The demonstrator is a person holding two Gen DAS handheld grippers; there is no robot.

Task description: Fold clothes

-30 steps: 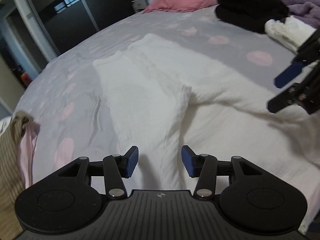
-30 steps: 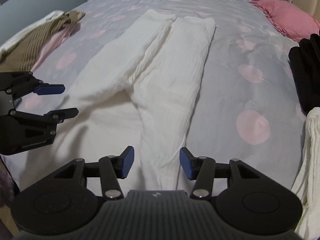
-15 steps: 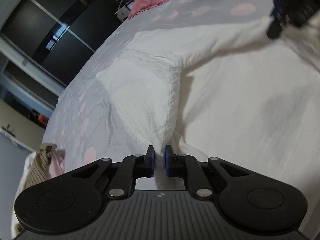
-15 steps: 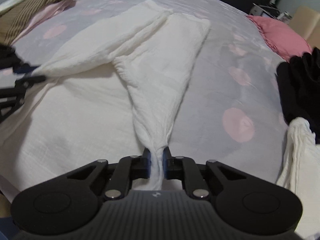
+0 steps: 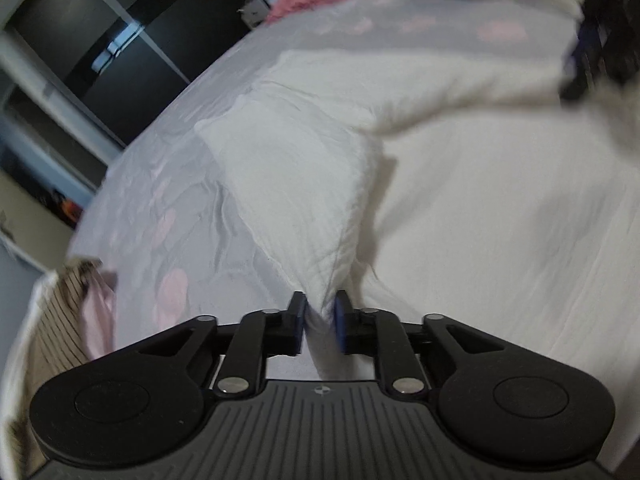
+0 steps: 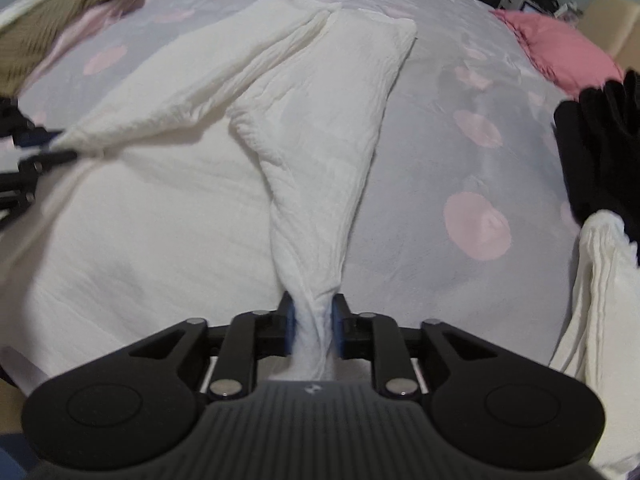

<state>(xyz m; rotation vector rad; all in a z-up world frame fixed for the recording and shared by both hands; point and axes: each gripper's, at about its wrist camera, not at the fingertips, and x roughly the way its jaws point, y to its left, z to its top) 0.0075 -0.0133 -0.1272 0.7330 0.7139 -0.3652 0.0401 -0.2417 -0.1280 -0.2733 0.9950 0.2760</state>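
A white crinkled garment [image 6: 160, 208] lies spread on the bed, its two long sleeves running away toward the far side. My left gripper [image 5: 319, 316] is shut on the near end of the left sleeve [image 5: 304, 184], lifting it off the bedding. My right gripper [image 6: 312, 320] is shut on the near end of the right sleeve [image 6: 332, 128], which rises in a bunched strip into the jaws. Each gripper also shows in the other's view, the right gripper [image 5: 580, 64] at the far right and the left gripper [image 6: 36, 152] at the left edge.
The bed [image 6: 472, 92] has a grey cover with pink dots. A pink pillow [image 6: 560, 48], black clothes [image 6: 600, 140] and a folded white pile [image 6: 600, 288] lie on the right. A brown striped and pink heap [image 6: 52, 32] sits at the left. Dark wardrobe doors [image 5: 120, 40] stand beyond.
A second ago both grippers hovered open over the sleeves. Both closed on the sleeve ends and have since lifted them, pulling the fabric taut.
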